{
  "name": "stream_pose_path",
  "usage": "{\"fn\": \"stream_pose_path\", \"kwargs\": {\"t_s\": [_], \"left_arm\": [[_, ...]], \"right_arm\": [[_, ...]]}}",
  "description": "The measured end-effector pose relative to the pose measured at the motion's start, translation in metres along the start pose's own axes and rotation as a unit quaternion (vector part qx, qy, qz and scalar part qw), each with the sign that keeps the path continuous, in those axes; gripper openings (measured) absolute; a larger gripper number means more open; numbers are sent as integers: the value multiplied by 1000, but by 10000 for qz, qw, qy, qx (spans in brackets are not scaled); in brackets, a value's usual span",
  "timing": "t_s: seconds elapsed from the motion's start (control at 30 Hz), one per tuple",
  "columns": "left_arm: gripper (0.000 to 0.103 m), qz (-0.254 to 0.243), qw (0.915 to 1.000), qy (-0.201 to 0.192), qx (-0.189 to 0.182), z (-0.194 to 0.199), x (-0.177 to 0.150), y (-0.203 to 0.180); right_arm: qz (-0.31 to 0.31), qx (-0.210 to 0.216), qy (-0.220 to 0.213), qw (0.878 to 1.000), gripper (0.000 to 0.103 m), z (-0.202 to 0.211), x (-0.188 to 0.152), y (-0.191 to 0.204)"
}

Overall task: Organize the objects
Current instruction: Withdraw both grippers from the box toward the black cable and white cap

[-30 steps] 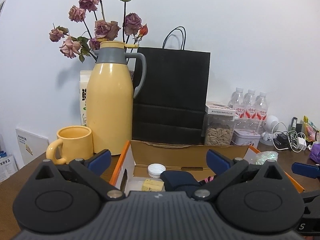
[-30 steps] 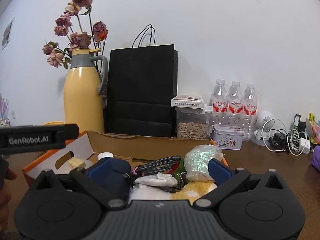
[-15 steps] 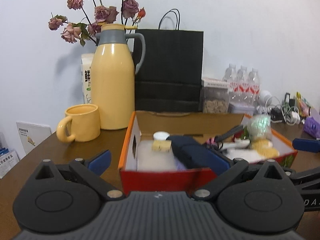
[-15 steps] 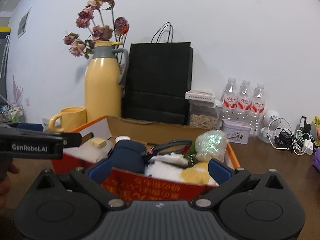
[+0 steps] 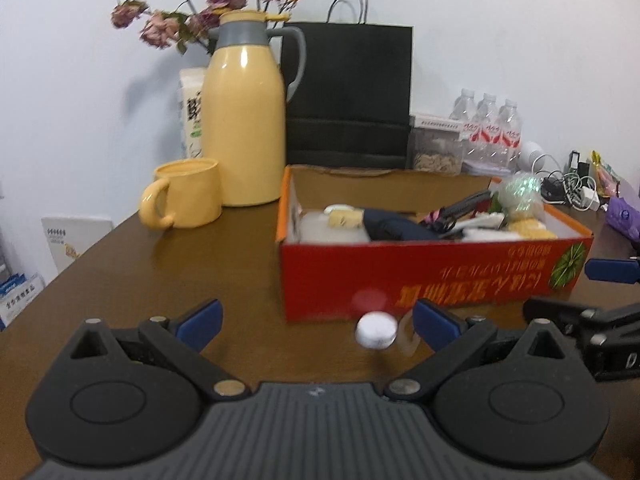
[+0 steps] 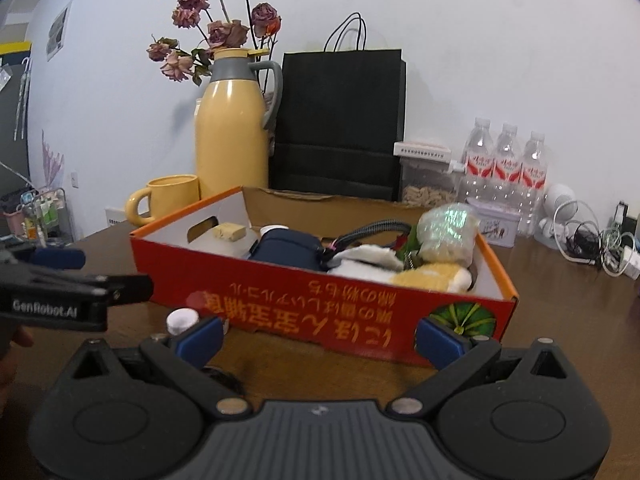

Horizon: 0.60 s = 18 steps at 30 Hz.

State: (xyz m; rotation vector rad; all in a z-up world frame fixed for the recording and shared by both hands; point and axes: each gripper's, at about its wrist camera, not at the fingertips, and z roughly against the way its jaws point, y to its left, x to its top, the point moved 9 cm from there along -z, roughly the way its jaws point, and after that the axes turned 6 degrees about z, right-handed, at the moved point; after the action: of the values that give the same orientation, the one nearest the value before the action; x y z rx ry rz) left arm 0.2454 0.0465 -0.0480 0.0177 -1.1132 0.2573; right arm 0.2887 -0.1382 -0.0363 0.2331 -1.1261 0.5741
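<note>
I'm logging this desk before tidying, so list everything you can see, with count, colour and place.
red cardboard box: one, centre table, holding assorted items
small white bottle cap: one, in front of box
yellow thermos jug: one, behind box
yellow ceramic mug: one, left of jug
black paper bag: one, at wall
clear water bottles: three, right rear
dried roses: one bunch, behind jug
left gripper: jaws open
right gripper: jaws open

Yellow thermos, black paper bag
</note>
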Motion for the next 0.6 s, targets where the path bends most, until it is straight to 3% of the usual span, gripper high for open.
{"fn": "stream_pose_path", "kwargs": {"t_s": [0.33, 0.6], "left_arm": [[103, -2, 9999, 101, 126, 13, -11, 22], [103, 173, 9997, 189, -15, 11, -13, 27]], "right_arm": [[102, 382, 323, 9987, 103, 5, -16, 29], [101, 634, 600, 9961, 102, -3, -22, 45]]}}
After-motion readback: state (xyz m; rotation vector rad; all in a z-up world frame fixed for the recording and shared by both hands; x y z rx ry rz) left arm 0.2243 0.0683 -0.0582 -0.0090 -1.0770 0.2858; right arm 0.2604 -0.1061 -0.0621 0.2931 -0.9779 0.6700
